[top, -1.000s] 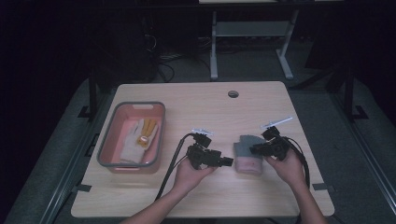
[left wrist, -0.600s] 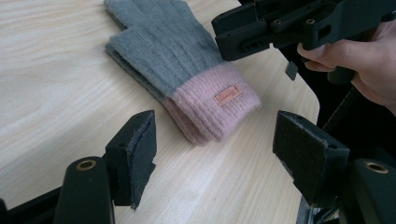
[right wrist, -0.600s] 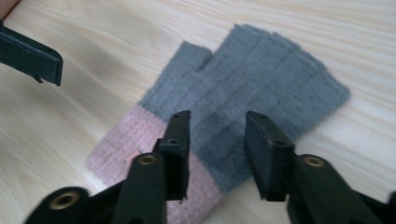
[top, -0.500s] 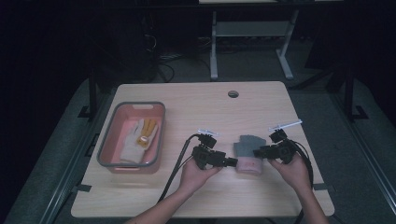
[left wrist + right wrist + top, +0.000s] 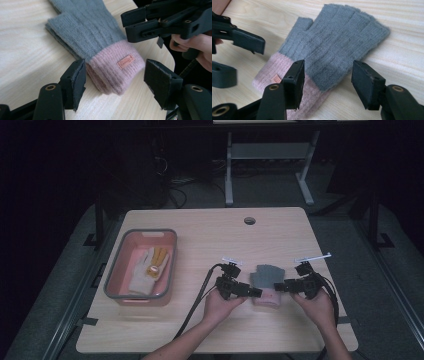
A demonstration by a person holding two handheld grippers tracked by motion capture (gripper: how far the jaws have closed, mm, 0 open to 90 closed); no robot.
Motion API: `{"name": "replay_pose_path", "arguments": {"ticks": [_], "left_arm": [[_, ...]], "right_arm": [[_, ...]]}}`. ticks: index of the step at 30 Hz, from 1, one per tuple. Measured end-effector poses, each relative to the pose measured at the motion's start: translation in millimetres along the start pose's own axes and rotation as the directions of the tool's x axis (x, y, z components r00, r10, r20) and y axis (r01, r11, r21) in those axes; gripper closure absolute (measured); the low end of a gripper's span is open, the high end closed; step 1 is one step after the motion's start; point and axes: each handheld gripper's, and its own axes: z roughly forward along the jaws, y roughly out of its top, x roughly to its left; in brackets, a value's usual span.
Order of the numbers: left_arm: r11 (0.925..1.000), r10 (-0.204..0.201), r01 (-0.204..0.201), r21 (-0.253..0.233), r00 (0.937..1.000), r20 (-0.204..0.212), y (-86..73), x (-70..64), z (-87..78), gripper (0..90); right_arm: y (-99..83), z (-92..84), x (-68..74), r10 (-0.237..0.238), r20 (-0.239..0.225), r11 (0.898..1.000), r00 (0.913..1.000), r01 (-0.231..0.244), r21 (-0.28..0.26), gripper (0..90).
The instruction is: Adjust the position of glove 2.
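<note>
Both grippers lower since earlier frames; right gripper [image 5: 280, 287] jaws just opening, left gripper [image 5: 256, 293] jaws just narrowing, neither pinching. Glove [image 5: 266, 283], grey with pink cuff: flat on worktop [image 5: 210, 235], lower centre. Step: gripping cuff. Next: close left jaws.

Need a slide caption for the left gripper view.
Left gripper open astride the pink cuff of a grey knit glove lying on the wooden table.

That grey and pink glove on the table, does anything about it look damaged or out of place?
Nothing stands out. The grey and pink glove lies flat and whole on the table, its pink cuff intact, with another glove in the pink bin.
</note>
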Motion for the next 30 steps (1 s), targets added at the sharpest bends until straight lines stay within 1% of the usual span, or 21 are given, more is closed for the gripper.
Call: {"name": "replay_pose_path", "arguments": {"ticks": [1, 3, 4, 5, 6, 7, 8, 11, 12, 15, 16, 17, 18, 19, 21, 22, 23, 24, 27, 28, 30], "left_arm": [[0.9999, -0.011, 0.011, 0.009, 0.9999, 0.003, 0.0, 0.9, 4.6, 34.0], [0.9999, -0.013, 0.013, 0.011, 0.9999, 0.0, -0.1, 1.0, 6.9, 33.9], [0.9995, -0.028, 0.028, 0.012, 0.9996, 0.004, -0.1, 1.8, 11.3, 32.3], [0.9995, -0.028, 0.028, 0.012, 0.9996, 0.004, -0.1, 1.8, 11.3, 32.3], [0.9995, -0.027, 0.027, 0.015, 0.9996, 0.002, -0.3, 2.8, 15.2, 32.3], [0.9995, -0.027, 0.027, 0.015, 0.9996, 0.002, -0.3, 2.8, 15.2, 32.4], [0.9991, -0.038, 0.038, 0.02, 0.9993, 0.001, -0.8, 2.8, 18.9, 32.4], [0.999, -0.036, 0.037, 0.027, 0.9993, -0.009, -1.2, 3.0, 21.1, 32.4], [0.9985, -0.042, 0.043, 0.035, 0.999, -0.014, -1.4, 4.1, 22.4, 32.9], [0.9976, -0.054, 0.054, 0.042, 0.9984, -0.015, -1.7, 5.5, 23.9, 33.4], [0.9969, -0.062, 0.063, 0.047, 0.9979, -0.015, -2.3, 6.0, 25.8, 33.4], [0.9969, -0.062, 0.063, 0.047, 0.9979, -0.015, -2.3, 6.0, 25.8, 33.4], [0.9967, -0.061, 0.062, 0.052, 0.998, -0.016, -2.7, 6.2, 26.9, 33.7], [0.9962, -0.067, 0.067, 0.055, 0.9977, -0.012, -3.2, 6.1, 28.1, 33.7], [0.9963, -0.064, 0.065, 0.057, 0.9979, -0.011, -3.7, 6.1, 29.1, 34.6], [0.9964, -0.067, 0.068, 0.051, 0.9977, -0.011, -3.8, 5.8, 29.6, 34.6], [0.9964, -0.068, 0.068, 0.05, 0.9976, -0.012, -3.8, 5.6, 29.7, 34.6], [0.9967, -0.066, 0.067, 0.047, 0.9977, -0.015, -4.0, 5.3, 30.1, 34.8], [0.9968, -0.064, 0.065, 0.045, 0.9977, -0.022, -4.0, 4.8, 30.4, 35.7], [0.9967, -0.067, 0.068, 0.045, 0.9975, -0.024, -4.0, 4.7, 30.5, 37.3], [0.9964, -0.07, 0.072, 0.046, 0.9972, -0.026, -3.8, 5.2, 30.4, 38.1]], "right_arm": [[-0.3, 0.4, -0.4, 0.0, 0.002, 1.0, 1.0, 0.0, 0.001, 43.4], [-0.6, 0.6, -0.7, 0.003, 0.003, 1.0, 1.0, -0.003, 0.002, 42.8], [-1.3, 1.2, -2.1, 0.016, -0.005, 1.0, 0.9999, -0.016, 0.001, 41.4], [-1.3, 1.2, -2.1, 0.016, -0.005, 1.0, 0.9999, -0.016, 0.001, 41.4], [-2.0, 2.0, -4.2, 0.03, -0.015, 1.0, 0.9994, -0.03, 0.005, 40.4], [-2.0, 2.0, -4.2, 0.03, -0.015, 1.0, 0.9994, -0.03, 0.005, 40.4], [-2.7, 2.7, -5.6, 0.041, -0.019, 0.999, 0.999, -0.041, 0.005, 40.3], [-2.7, 4.0, -6.2, 0.049, -0.024, 0.999, 0.9985, -0.049, 0.003, 40.4], [-2.7, 5.2, -6.1, 0.054, -0.021, 0.999, 0.9983, -0.054, 0.001, 41.0], [-3.3, 5.8, -7.5, 0.059, -0.019, 0.998, 0.9981, -0.06, -0.008, 41.5], [-3.8, 6.5, -9.6, 0.07, -0.022, 0.997, 0.9973, -0.071, -0.012, 41.9], [-3.8, 6.5, -9.6, 0.07, -0.022, 0.997, 0.9973, -0.071, -0.012, 41.9], [-4.1, 7.1, -9.8, 0.086, -0.024, 0.996, 0.996, -0.086, -0.01, 42.2], [-4.1, 7.1, -9.8, 0.086, -0.024, 0.996, 0.996, -0.086, -0.01, 42.2], [-4.6, 8.5, -10.3, 0.089, -0.024, 0.996, 0.9958, -0.089, -0.01, 43.0], [-5.5, 9.6, -11.1, 0.098, -0.028, 0.995, 0.9948, -0.099, -0.01, 43.3], [-5.5, 9.6, -11.1, 0.098, -0.028, 0.995, 0.9948, -0.099, -0.01, 43.3], [-7.3, 11.4, -12.7, 0.119, -0.037, 0.993, 0.9923, -0.119, -0.015, 43.6], [-9.8, 13.2, -15.0, 0.13, -0.044, 0.991, 0.9906, -0.131, -0.016, 43.7], [-11.8, 14.6, -15.7, 0.161, -0.057, 0.987, 0.9853, -0.162, -0.02, 44.2], [-13.2, 15.4, -17.1, 0.156, -0.062, 0.987, 0.9858, -0.158, -0.026, 44.4]]}}
